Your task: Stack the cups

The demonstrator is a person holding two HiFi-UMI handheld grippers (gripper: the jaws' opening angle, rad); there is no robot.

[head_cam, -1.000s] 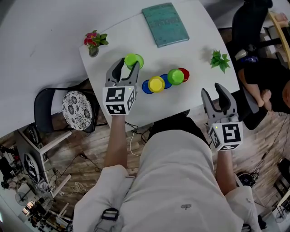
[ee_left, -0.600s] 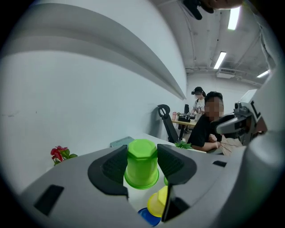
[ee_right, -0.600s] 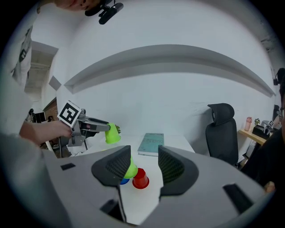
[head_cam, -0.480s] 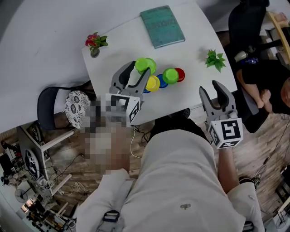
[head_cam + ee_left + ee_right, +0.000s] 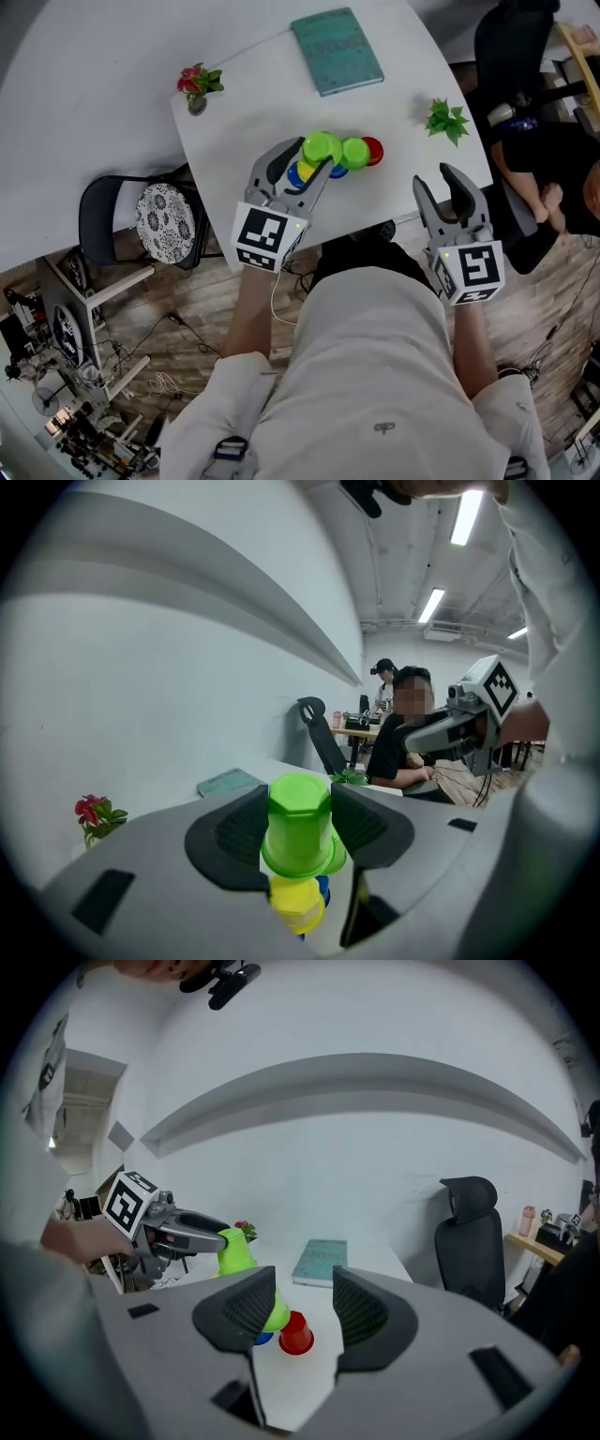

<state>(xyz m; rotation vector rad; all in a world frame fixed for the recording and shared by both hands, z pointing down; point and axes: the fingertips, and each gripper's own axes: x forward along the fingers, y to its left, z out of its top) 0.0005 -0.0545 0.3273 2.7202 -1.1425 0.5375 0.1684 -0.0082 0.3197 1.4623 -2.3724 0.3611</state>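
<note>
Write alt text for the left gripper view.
The left gripper clamps an upside-down green cup, with a yellow cup just below it. Behind them are a teal book and red flowers.

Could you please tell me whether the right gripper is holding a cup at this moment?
No, the right gripper has its jaws apart with nothing between them, and the red cup sits on the table beyond them.

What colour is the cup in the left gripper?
Bright green cup, clearest in the left gripper view.
</note>
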